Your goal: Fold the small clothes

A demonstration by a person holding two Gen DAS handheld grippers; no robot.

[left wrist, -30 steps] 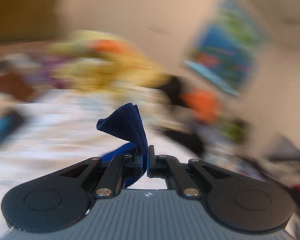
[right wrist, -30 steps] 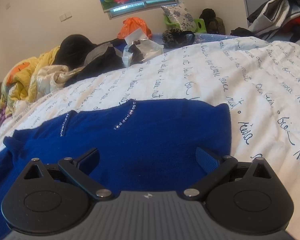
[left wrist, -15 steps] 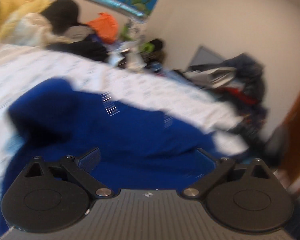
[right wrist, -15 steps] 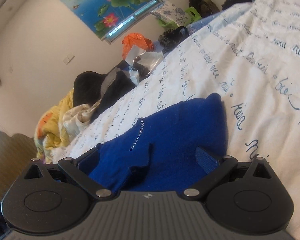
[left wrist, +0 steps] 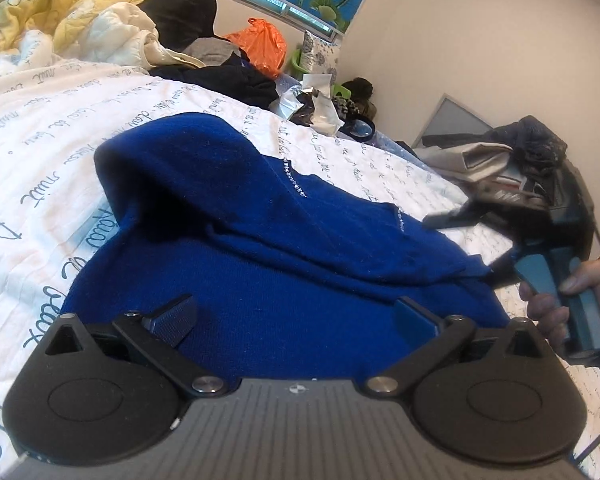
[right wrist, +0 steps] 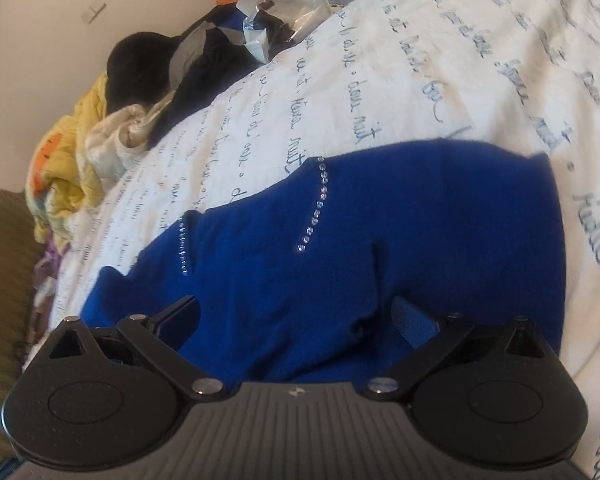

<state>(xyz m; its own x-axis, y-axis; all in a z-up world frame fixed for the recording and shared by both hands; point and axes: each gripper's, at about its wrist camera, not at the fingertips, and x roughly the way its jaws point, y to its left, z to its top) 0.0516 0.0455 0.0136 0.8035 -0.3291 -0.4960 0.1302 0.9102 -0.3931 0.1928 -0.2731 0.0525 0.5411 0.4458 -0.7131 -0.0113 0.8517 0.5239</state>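
Left wrist view. Item: blue knit garment (left wrist: 284,248), trimmed with short rows of rhinestones, lying on a white bedspread (left wrist: 40,152) printed with script. One portion is already turned over onto the body, leaving a raised, hollow hump at the upper left and a loose ridge running toward the right. Left gripper (left wrist: 296,320): jaws spread wide, having just been opening, over the near part of the cloth; no fabric pinched between them. At the right edge, a hand (left wrist: 576,300) carries the right gripper (left wrist: 480,240), whose dark fingers reach the garment's right-hand corner; whether they touch it cannot be told here. Background: yellow quilt, dark clothing, orange bag, a heap of clothes at the right.

Right wrist view. Item: the same garment (right wrist: 380,248), seen tilted, flat on the bedspread (right wrist: 440,60), two rhinestone lines visible, a small crease near the centre. Right gripper (right wrist: 296,320): jaws wide apart though lately easing inward, cloth lying below and between them, pads not pressing on it.

Step in hand, as judged: a fold has been laid and released; both grippers are empty and placing themselves for a fresh grasp.

Next move, as judged: each gripper needs to pinch an edge or corner of a single layer, the hump pressed flat, and the fold carried across evenly so the ridge does not bunch.
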